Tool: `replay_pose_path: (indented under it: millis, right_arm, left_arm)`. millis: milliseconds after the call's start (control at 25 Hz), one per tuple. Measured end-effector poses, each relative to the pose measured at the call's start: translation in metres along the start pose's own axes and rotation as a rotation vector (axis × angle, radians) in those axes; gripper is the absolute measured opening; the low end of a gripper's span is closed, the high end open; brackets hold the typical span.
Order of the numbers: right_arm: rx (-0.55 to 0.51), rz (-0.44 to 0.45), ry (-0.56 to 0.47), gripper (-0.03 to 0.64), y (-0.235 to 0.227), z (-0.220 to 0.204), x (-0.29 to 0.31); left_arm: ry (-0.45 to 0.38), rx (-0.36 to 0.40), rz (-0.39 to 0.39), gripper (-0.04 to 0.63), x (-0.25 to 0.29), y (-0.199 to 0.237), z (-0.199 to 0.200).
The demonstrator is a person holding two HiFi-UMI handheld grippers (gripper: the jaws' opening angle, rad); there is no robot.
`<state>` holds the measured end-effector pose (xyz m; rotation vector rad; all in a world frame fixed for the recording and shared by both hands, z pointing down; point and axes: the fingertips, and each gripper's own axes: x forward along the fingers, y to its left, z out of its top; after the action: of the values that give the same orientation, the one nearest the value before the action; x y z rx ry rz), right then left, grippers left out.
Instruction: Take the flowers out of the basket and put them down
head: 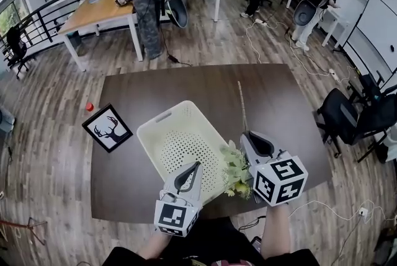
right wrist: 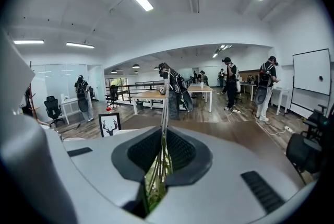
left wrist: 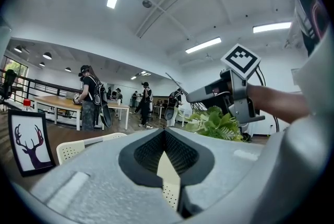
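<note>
A bunch of artificial flowers with green leaves [head: 236, 168] hangs just past the right rim of the cream perforated basket [head: 162, 128]. Its long thin stem [head: 242, 103] runs away over the dark table [head: 186, 82]. My right gripper [head: 248, 134] is shut on the stems, which stand between its jaws in the right gripper view [right wrist: 165, 108]. My left gripper [head: 197, 165] lies over the basket's near corner. Its jaws are nearly together, with a cream strip of basket wall [left wrist: 168, 176] filling the gap. The left gripper view shows the flowers [left wrist: 219, 124] and the right gripper [left wrist: 193, 95] to its right.
A framed deer picture [head: 107, 128] stands at the table's left edge, with a small red object [head: 89, 106] on the floor beyond. Several people work at wooden tables [head: 99, 10] farther back. Office chairs [head: 347, 116] stand to the right, and cables lie across the floor.
</note>
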<state>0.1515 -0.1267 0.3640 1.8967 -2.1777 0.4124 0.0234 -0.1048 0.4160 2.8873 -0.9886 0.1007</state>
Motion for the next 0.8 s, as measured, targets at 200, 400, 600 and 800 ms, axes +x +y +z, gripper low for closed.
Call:
replay_pose_path:
  millis: [200,400,600,800]
  right_arm:
    - [0.018,-0.044,0.007,0.041,-0.015,-0.005,-0.006]
    - [0.033,-0.089,0.007,0.041,-0.03,-0.007,-0.015]
    - [0.051,-0.126,0.011,0.041,-0.043,-0.012,-0.023]
    - [0.061,-0.152,0.016,0.041,-0.054,-0.016,-0.032]
  left_arm:
    - [0.001,-0.007,-0.02,0.002,0.006,-0.002,-0.002]
    - [0.006,-0.014,-0.053,0.002,0.01,-0.007,-0.005]
    - [0.012,-0.017,-0.055,0.002,0.012,-0.006,-0.009]
    - [0.012,-0.016,-0.059,0.002,0.014,-0.01,-0.009]
